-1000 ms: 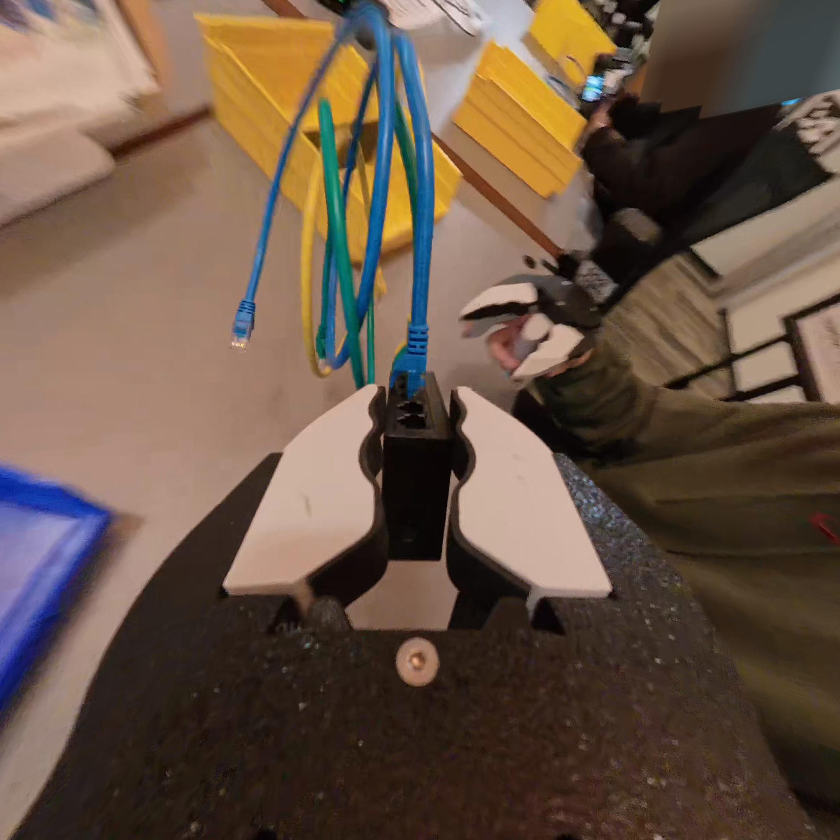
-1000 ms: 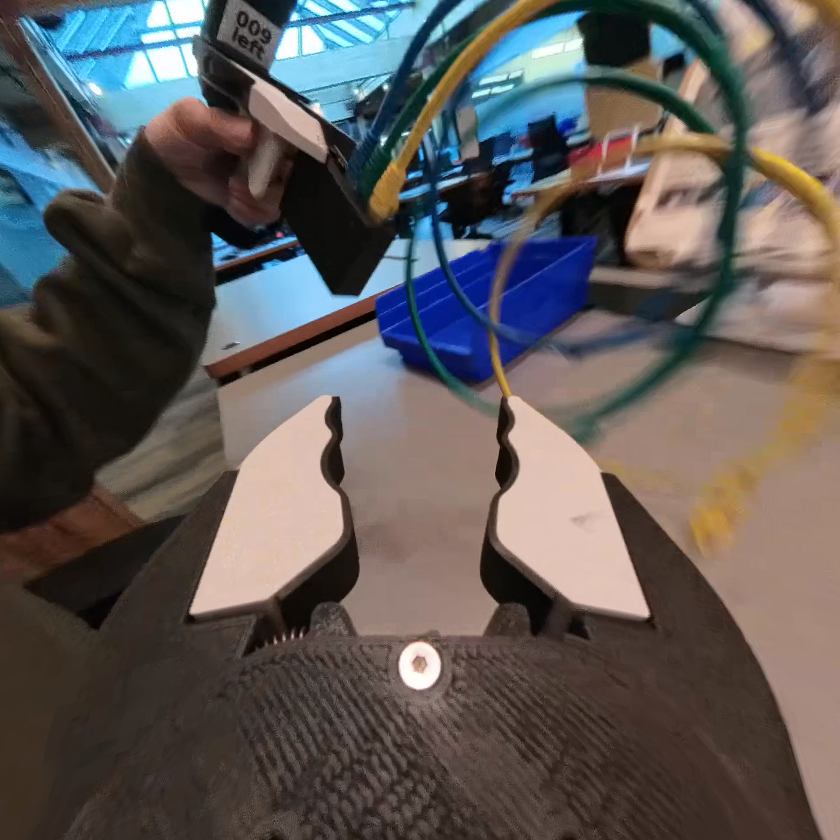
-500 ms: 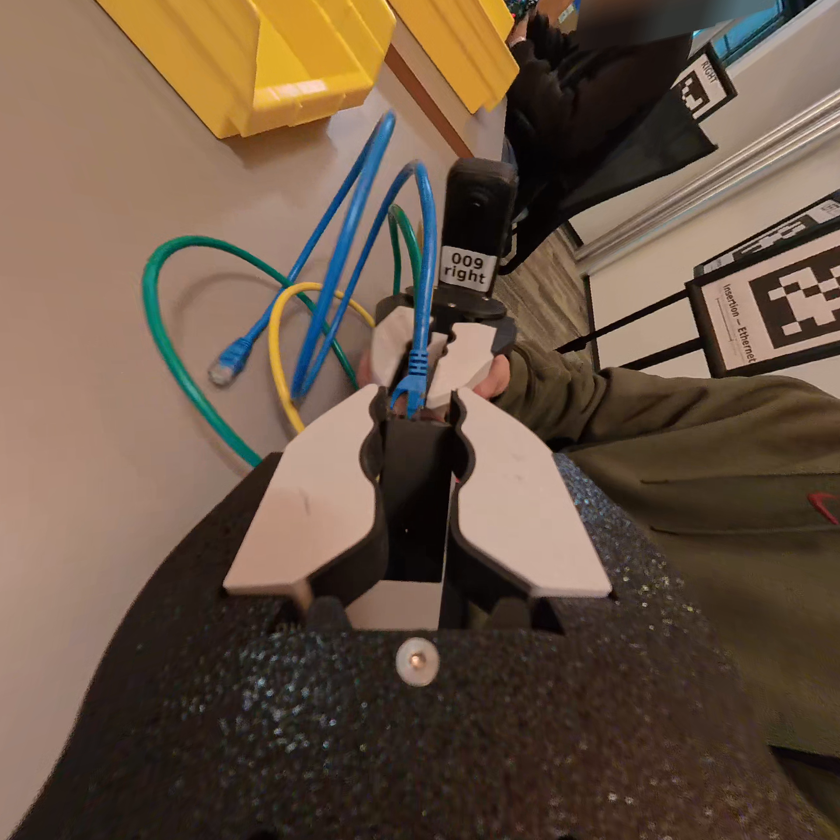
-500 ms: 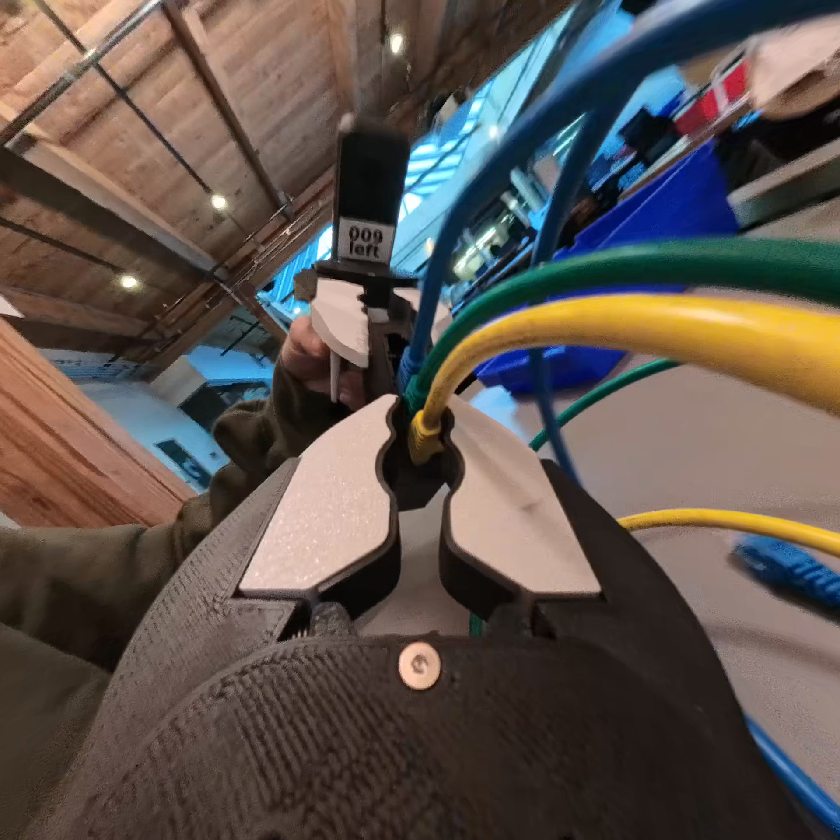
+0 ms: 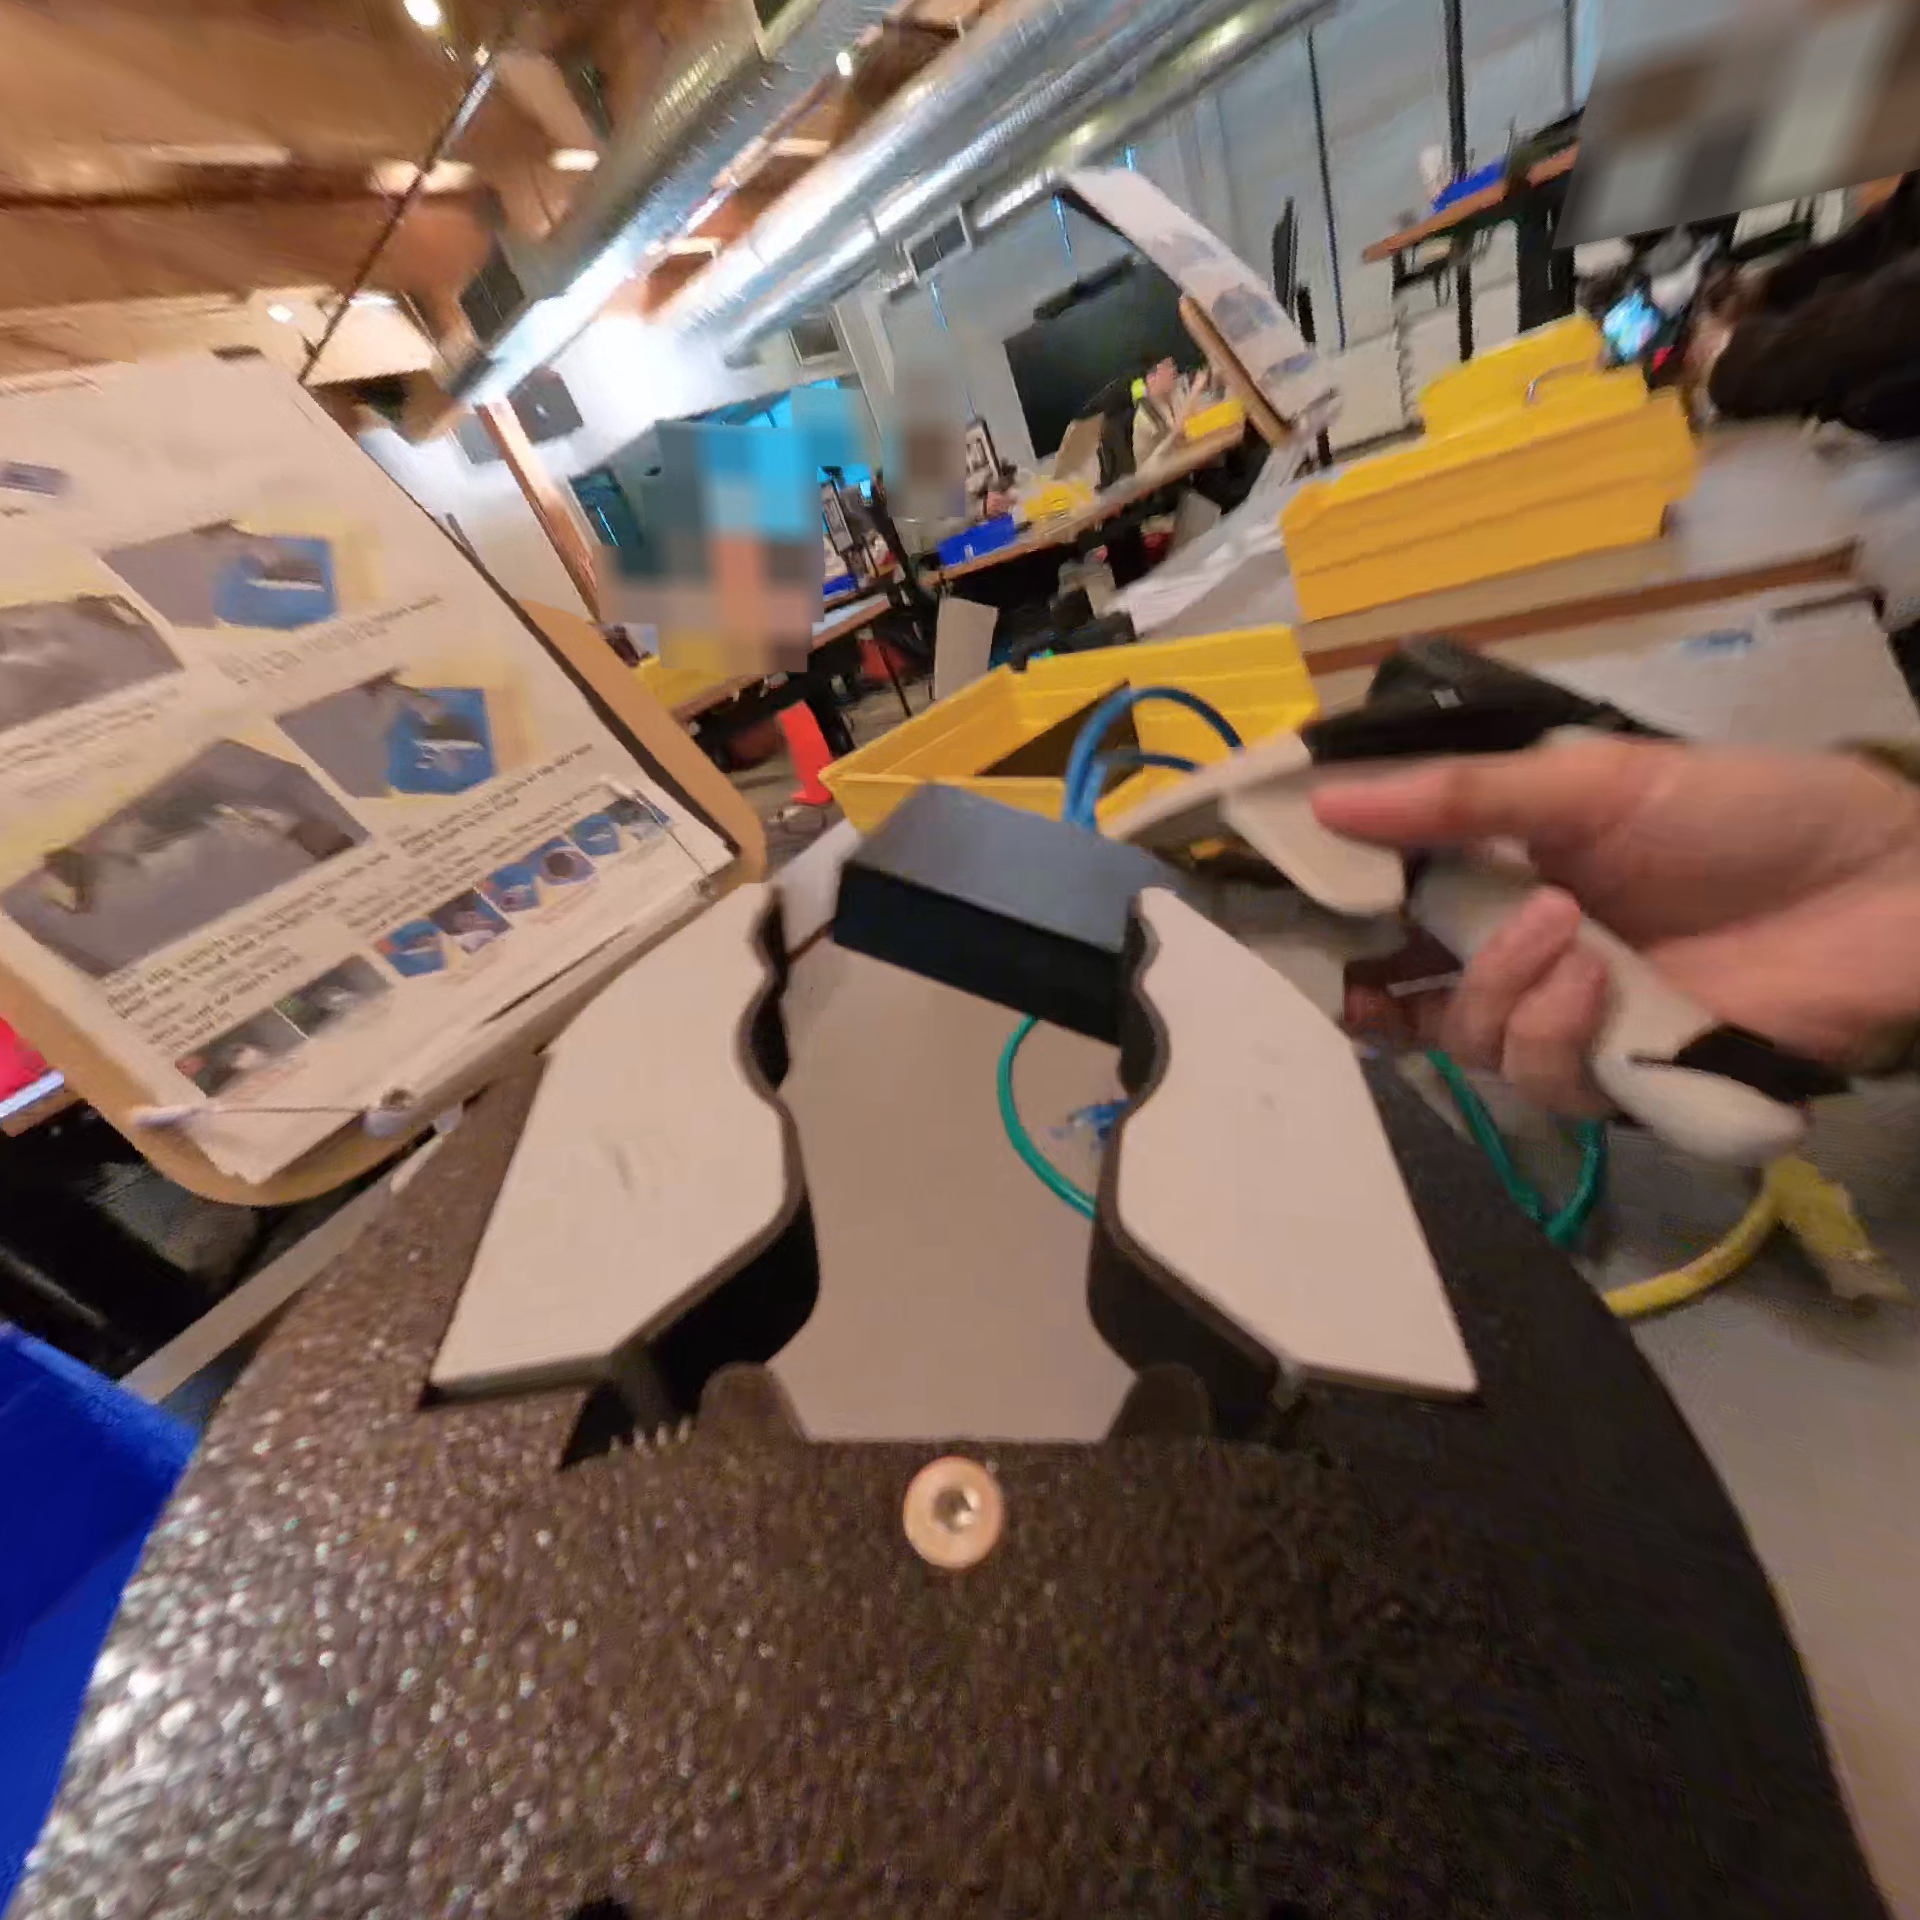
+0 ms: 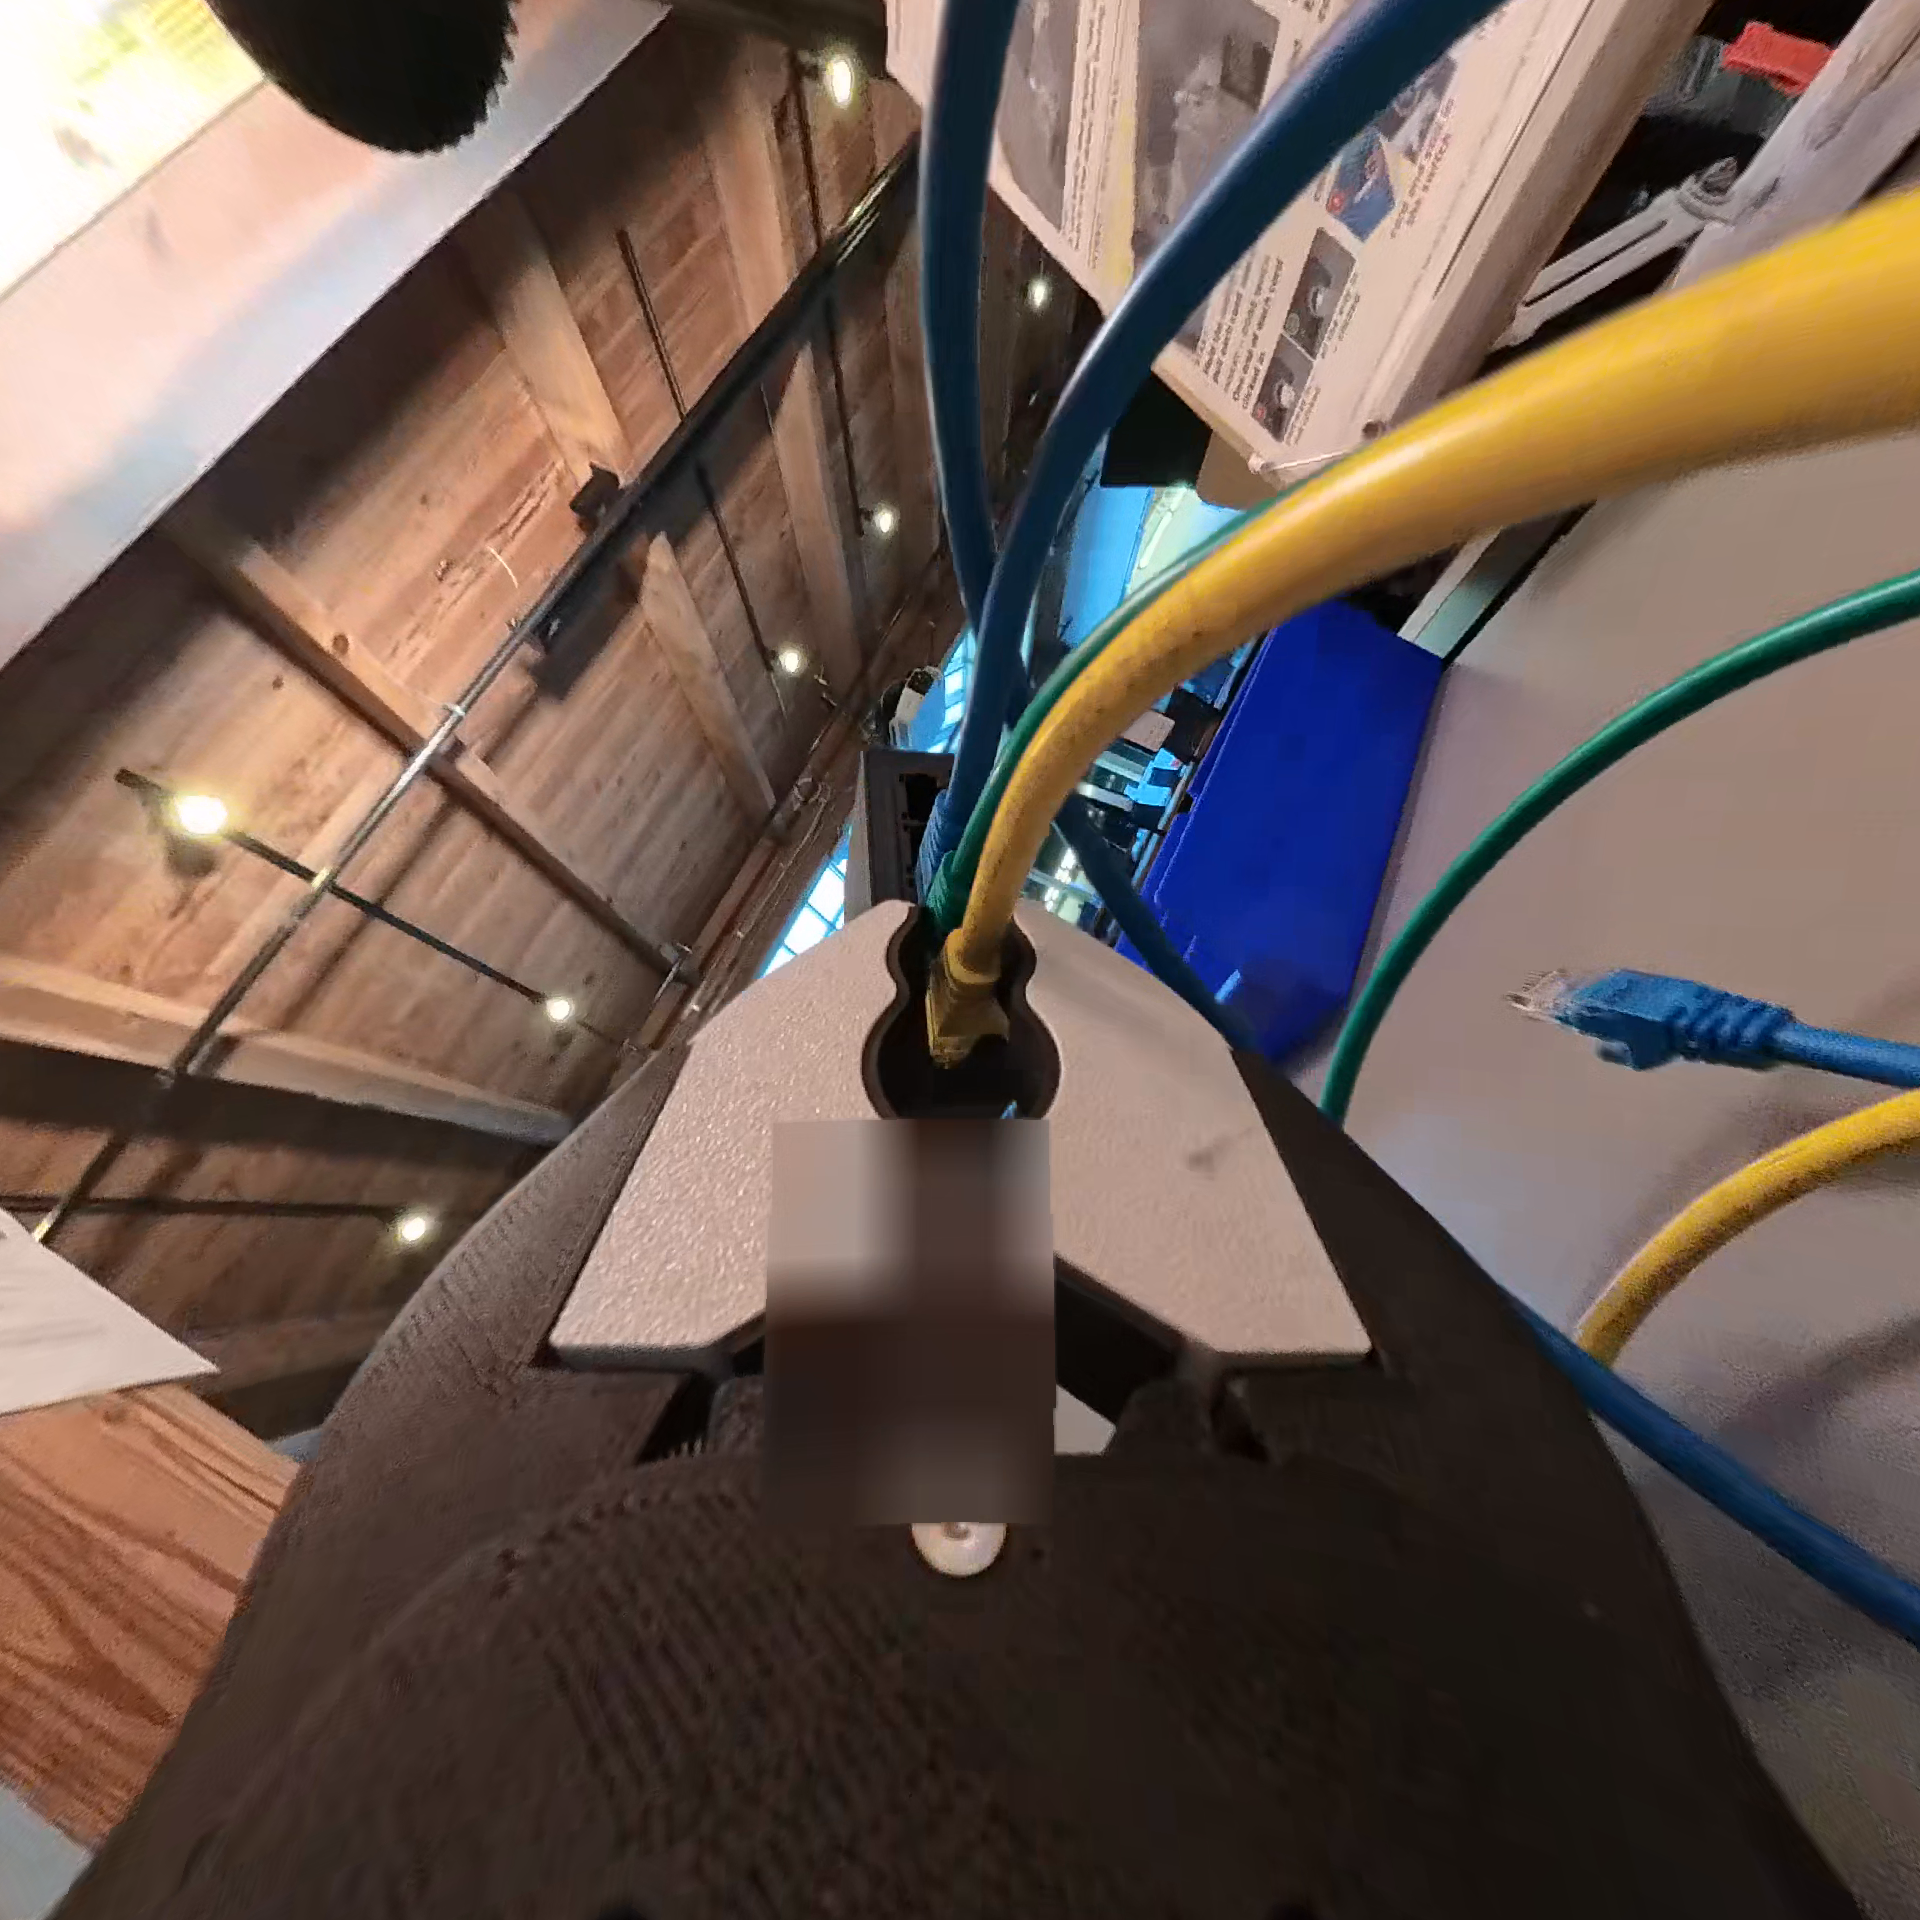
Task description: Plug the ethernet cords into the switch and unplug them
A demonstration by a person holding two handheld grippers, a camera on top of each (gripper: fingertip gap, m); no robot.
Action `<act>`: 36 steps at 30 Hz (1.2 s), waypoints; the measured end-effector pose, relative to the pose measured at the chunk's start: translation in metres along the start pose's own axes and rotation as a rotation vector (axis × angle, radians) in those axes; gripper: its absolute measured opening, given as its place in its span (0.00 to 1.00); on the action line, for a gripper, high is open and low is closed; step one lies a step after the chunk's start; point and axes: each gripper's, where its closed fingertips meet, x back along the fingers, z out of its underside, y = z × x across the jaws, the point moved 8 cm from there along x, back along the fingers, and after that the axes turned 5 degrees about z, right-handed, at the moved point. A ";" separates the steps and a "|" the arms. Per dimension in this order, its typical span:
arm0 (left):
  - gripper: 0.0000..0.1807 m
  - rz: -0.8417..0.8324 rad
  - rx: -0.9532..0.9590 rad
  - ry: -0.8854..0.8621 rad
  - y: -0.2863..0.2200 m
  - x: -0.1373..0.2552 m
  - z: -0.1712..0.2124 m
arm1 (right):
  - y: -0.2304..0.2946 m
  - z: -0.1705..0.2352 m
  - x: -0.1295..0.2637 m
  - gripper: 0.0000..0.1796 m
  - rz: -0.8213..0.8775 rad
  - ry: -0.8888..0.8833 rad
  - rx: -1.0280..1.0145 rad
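Grey tabletop (image 5: 935, 1195) (busy workshop): left gripper (image 5: 951, 961) wide apart; right gripper (image 6: 961, 997) clamps yellow plug (image 6: 961, 1003).

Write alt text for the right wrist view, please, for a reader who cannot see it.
The right gripper is shut on the yellow plug of a yellow cord at the black switch. Blue and green cords arc overhead, and a loose blue plug lies on the grey table.

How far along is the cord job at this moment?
Done: blue, green and yellow cords sit in the switch. In hand: right gripper shut on the yellow plug; left gripper spans the switch. Left: one blue plug lies loose on the table; the rest need unplugging.
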 end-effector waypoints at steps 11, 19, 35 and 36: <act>0.40 0.358 1.026 0.005 -0.019 -0.032 0.043 | 0.001 0.008 -0.003 0.07 0.061 -0.075 0.011; 0.15 0.412 1.541 -0.126 -0.012 -0.044 0.061 | 0.000 0.018 0.001 0.07 0.167 -0.074 0.186; 0.15 0.417 1.864 -0.149 -0.009 -0.046 0.086 | 0.019 0.048 0.032 0.26 0.467 0.415 1.966; 0.15 0.428 1.864 -0.146 -0.010 -0.047 0.085 | 0.018 0.047 0.031 0.28 0.499 0.391 2.154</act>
